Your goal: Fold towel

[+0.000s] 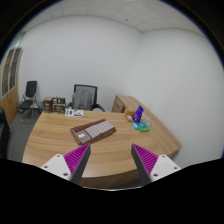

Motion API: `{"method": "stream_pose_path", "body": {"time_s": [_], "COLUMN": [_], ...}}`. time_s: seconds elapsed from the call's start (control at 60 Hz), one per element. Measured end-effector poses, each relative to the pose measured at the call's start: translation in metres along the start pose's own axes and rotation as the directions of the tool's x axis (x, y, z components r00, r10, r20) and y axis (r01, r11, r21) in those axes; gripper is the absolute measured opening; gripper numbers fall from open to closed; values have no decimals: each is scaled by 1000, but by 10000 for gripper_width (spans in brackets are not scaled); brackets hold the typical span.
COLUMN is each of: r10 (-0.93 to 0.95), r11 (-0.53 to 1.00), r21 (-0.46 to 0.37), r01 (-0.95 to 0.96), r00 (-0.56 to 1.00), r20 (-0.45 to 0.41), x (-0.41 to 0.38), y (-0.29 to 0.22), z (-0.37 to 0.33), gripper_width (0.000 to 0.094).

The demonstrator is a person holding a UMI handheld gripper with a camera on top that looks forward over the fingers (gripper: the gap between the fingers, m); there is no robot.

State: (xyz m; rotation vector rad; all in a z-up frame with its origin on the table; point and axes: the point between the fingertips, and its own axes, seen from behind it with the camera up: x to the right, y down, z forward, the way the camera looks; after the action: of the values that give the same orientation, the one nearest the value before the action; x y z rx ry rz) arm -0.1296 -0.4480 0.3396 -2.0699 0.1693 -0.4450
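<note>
Folded, light checkered cloth towel (97,130) lying flat near the middle of the wooden desk (55,140), well beyond the fingertips, with what looks like a darker reddish-brown band or item (80,133) along its nearer-left edge; too small to tell more. Two-finger gripper (111,163) held high above the near edge of the desk, looking slightly down across it, magenta-padded fingers (77,158) spread wide apart with nothing between them. Farther along the desk, beyond the towel, a small purple upright object (138,114) beside a teal item (144,126). Behind the desk, a black office chair (86,97), a second dark chair (29,99) by the white wall (70,50), and a low wooden cabinet (124,103).
</note>
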Motion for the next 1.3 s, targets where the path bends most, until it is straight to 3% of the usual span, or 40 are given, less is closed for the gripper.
{"method": "stream_pose_path", "body": {"time_s": [0.217, 0.383, 0.667, 0.967, 1.133, 1.2, 1.3], "r10": [-21, -66, -144, -271, -210, -223, -266], "r11": [999, 994, 986, 946, 941, 944, 931], "r21": [-41, -73, -22, -1, -97, -69, -39], "r01": [22, 78, 167, 323, 325, 322, 362], "r00": [999, 987, 901, 797, 782, 780, 749], "r20": [28, 148, 410, 540, 587, 584, 607], "x": [-7, -52, -168, -257, -273, -274, -280], "y": [21, 46, 53, 81, 106, 104, 103], "z": [14, 63, 228, 390, 417, 419, 417], "gripper_width": [854, 853, 856, 846, 629, 552, 351]}}
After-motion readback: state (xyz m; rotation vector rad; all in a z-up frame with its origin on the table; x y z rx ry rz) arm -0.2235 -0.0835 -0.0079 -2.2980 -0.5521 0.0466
